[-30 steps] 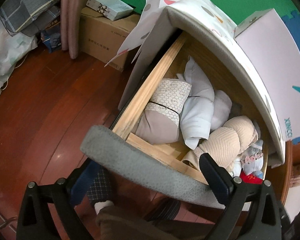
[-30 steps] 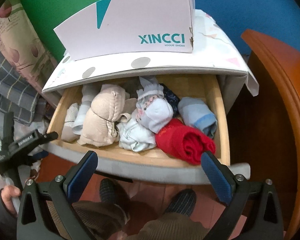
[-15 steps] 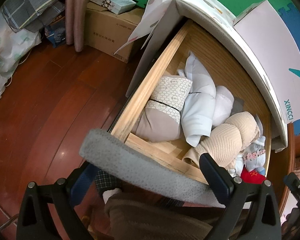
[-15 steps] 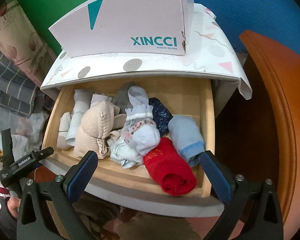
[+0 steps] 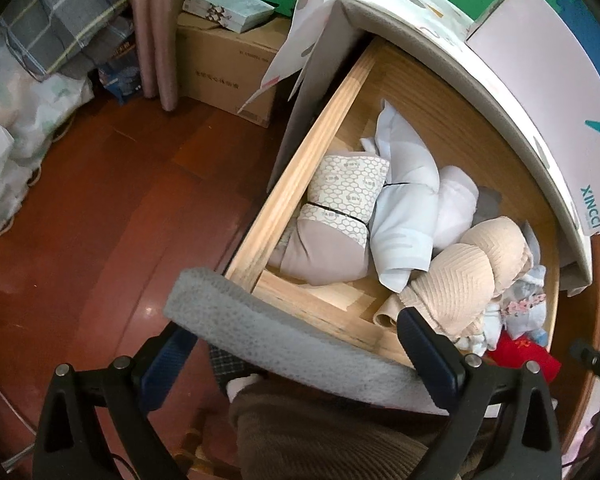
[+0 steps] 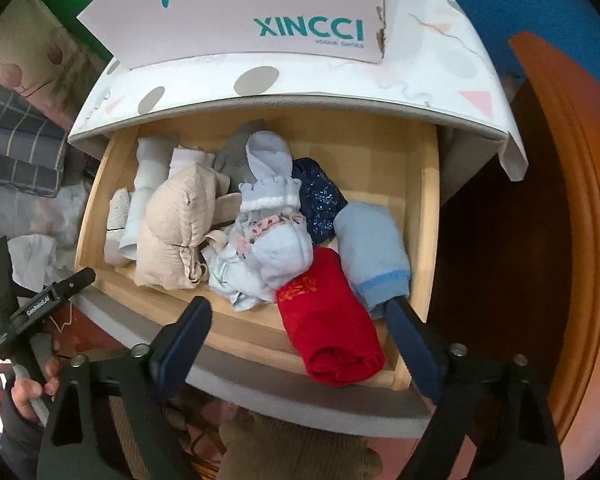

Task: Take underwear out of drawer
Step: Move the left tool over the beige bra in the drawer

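Observation:
The wooden drawer stands pulled out, full of rolled underwear and socks. In the right wrist view a red roll lies at the front right, between my right gripper's open fingers, with a light blue roll beside it and a beige bra to the left. My left gripper is open and empty, straddling the drawer's grey padded front. It looks at a grey roll with a honeycomb waistband and a pale blue roll.
A XINCCI shoe box sits on the cabinet top above the drawer. A curved wooden furniture edge stands close on the right. Cardboard boxes, bags and bedding lie on the wooden floor to the left. My left gripper also shows in the right wrist view.
My right gripper has moved forward and down toward the drawer, so the red roll now sits between its fingers. The left gripper has lifted slightly and stays open.

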`<state>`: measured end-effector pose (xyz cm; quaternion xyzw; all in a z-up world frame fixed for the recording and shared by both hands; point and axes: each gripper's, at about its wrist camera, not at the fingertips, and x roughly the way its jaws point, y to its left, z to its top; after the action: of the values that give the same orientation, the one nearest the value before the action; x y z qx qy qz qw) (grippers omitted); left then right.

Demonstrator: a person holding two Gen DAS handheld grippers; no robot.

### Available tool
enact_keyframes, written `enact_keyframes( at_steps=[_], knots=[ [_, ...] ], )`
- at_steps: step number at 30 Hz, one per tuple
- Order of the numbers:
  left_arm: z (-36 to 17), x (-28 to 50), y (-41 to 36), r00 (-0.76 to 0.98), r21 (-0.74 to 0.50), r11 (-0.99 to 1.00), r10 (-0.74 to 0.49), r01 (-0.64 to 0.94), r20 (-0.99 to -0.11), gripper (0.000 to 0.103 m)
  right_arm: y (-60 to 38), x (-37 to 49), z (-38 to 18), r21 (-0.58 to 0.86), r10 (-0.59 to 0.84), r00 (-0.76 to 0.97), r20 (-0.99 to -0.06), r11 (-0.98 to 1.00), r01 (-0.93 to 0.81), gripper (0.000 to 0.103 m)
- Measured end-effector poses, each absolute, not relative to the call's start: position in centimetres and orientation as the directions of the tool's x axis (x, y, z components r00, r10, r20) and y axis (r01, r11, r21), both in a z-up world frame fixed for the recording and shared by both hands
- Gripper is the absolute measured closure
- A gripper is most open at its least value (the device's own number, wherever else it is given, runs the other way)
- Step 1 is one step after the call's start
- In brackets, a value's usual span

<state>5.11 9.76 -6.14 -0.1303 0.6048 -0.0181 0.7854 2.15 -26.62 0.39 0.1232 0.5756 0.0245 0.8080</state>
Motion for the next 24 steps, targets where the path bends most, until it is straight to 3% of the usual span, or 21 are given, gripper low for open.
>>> enact_keyframes(
  at_steps=[6, 11, 15, 24],
  knots=[
    [-5.1, 4.8, 9.2, 0.288, -0.169, 0.981, -0.135, -0.094, -0.948, 0.002, -26.1, 3.9, 0.0, 0.261, 0.21, 0.327, -0.921, 0.958, 0.118, 0.038],
    [-1.6, 4.0, 6.8, 0.429, 0.03, 0.998, 0.007, 0.046, -0.903, 0.003, -25.0, 5.8, -1.5, 0.261, 0.216, 0.288, -0.933, 0.957, 0.126, 0.048],
    [-0.1, 4.2, 4.6, 0.452, 0.075, 0.986, -0.002, 0.152, -0.892, 0.003, -24.2, 7.0, -3.0, 0.25, 0.21, 0.257, -0.943, 0.959, 0.133, 0.052],
    [-0.6, 5.8, -0.2, 0.401, 0.031, 0.948, -0.104, 0.317, -0.91, 0.003, -22.9, 8.5, -5.8, 0.216, 0.182, 0.234, -0.955, 0.968, 0.129, 0.052]
  ],
)
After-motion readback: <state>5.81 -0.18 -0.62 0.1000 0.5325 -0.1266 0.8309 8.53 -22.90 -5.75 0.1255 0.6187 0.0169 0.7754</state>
